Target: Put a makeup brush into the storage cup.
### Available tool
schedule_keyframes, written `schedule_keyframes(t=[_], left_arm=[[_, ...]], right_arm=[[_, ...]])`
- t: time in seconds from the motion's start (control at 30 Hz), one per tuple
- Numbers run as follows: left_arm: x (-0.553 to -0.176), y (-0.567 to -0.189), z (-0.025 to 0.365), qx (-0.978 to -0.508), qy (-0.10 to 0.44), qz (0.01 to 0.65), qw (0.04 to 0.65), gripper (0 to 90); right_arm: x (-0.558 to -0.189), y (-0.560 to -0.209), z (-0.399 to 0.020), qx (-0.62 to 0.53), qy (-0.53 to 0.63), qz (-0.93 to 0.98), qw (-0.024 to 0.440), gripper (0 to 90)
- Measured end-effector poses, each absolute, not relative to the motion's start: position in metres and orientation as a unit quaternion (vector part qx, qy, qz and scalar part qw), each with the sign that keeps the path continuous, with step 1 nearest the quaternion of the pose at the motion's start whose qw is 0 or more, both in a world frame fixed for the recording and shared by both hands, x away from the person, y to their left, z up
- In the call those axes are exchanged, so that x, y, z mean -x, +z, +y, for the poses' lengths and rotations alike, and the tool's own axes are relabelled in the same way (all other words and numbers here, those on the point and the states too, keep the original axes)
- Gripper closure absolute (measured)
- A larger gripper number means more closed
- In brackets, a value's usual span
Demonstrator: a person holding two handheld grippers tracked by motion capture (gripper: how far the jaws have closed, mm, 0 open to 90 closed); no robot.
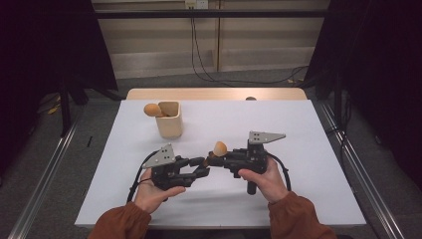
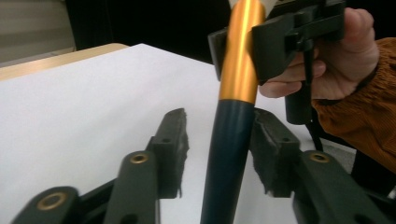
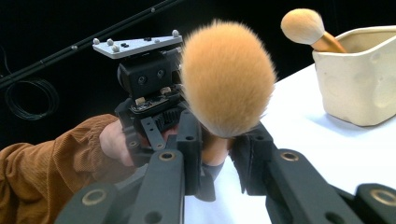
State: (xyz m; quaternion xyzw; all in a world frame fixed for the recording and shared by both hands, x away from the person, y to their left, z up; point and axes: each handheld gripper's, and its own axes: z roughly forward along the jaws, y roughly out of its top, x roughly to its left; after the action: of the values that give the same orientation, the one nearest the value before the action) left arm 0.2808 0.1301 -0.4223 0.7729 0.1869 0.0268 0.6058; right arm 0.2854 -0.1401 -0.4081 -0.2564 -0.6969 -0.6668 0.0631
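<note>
A makeup brush with a fluffy orange head (image 1: 219, 148) (image 3: 227, 77) stands upright above the middle of the white table (image 1: 303, 149). My right gripper (image 1: 211, 160) (image 3: 219, 140) is shut on it just under the head, on the gold ferrule (image 2: 240, 56). Below that, the dark blue handle (image 2: 229, 154) runs down between the jaws of my left gripper (image 1: 201, 167) (image 2: 219, 116). Those jaws stand open around the handle, with a clear gap on one side. The two grippers meet tip to tip.
A cream cup (image 1: 169, 127) (image 3: 359, 79) stands on the table's far left with a second orange brush (image 1: 152, 109) (image 3: 303, 25) leaning in it. A wooden strip (image 1: 214, 93) lines the far edge. Cables lie on the floor beyond.
</note>
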Motion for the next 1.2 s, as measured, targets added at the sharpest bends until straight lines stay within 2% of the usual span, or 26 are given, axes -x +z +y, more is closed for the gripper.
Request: schedule_keyframes(t=[0.17,0.4,0.6,1.03,1.2], left_arm=[[-0.281,-0.423,0.130,-0.777,0.034,0.198,0.597,45.2],[-0.279,-0.422,0.132,-0.778,0.041,0.204,0.593,38.8],[-0.278,-0.422,0.135,-0.779,0.046,0.213,0.588,29.0],[-0.279,-0.420,0.143,-0.794,0.066,0.224,0.561,12.6],[-0.280,-0.419,0.140,-0.800,0.057,0.233,0.550,6.1]], right_arm=[[-0.286,-0.407,-0.143,0.259,-0.660,-0.704,0.050,73.7],[-0.285,-0.403,-0.146,0.256,-0.654,-0.711,0.035,73.7],[-0.285,-0.399,-0.152,0.261,-0.641,-0.722,0.019,73.7],[-0.285,-0.393,-0.171,0.276,-0.617,-0.737,0.011,73.7],[-0.286,-0.392,-0.171,0.278,-0.605,-0.746,0.014,73.7]])
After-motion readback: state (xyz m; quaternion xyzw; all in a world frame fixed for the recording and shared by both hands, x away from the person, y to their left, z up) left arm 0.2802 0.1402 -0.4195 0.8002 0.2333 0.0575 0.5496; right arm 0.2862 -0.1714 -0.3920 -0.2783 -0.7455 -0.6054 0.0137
